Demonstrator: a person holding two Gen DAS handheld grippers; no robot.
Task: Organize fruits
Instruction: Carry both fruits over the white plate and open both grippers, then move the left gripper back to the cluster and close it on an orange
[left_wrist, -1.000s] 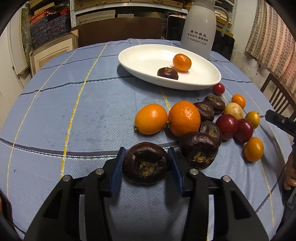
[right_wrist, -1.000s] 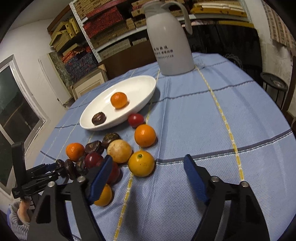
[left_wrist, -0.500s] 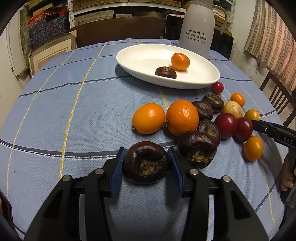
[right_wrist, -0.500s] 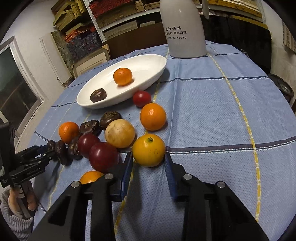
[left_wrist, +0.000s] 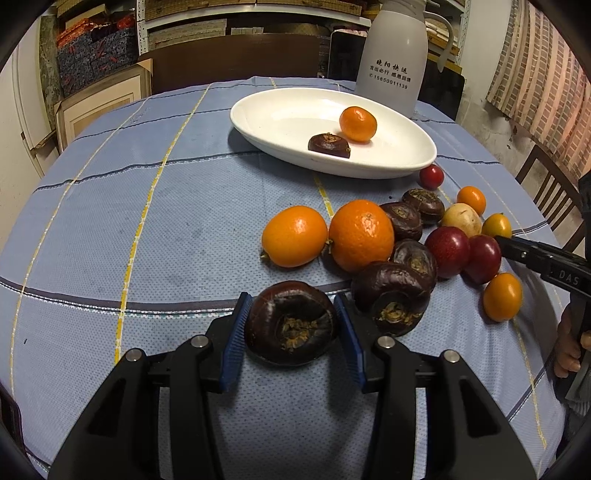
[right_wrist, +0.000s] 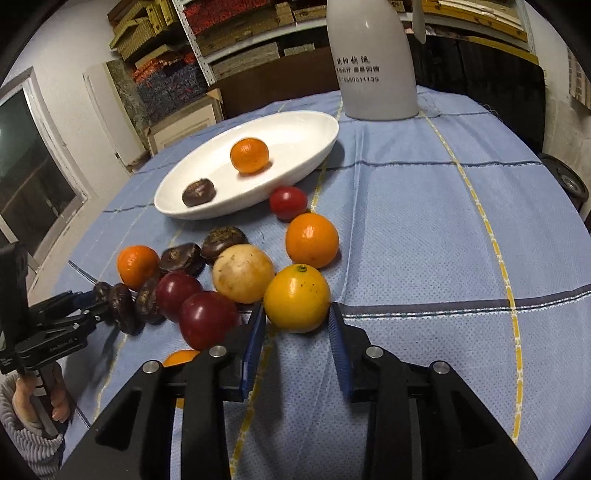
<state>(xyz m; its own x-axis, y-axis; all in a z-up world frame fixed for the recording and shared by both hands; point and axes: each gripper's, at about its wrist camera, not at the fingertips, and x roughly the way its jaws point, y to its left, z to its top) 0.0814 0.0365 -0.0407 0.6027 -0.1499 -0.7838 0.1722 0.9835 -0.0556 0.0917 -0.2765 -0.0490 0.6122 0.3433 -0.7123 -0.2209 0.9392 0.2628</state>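
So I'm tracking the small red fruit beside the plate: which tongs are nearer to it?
Right. The right tongs grip a yellow citrus a few fruits short of the small red fruit; the left tongs hold a dark fruit beyond the whole pile.

The left tongs (left_wrist: 291, 326), black with blue ribbed pads, point steeply down toward the table, their pads pressed on either side of a dark brown, wrinkled round fruit (left_wrist: 291, 322). The right tongs (right_wrist: 296, 325), of the same build, also slope down, with their pads closed against the flanks of a yellow-orange round fruit (right_wrist: 296, 298). A bare hand (right_wrist: 40, 400) with a grey ribbed cuff grips the left handle; fingers (left_wrist: 567, 349) wrap the right handle.
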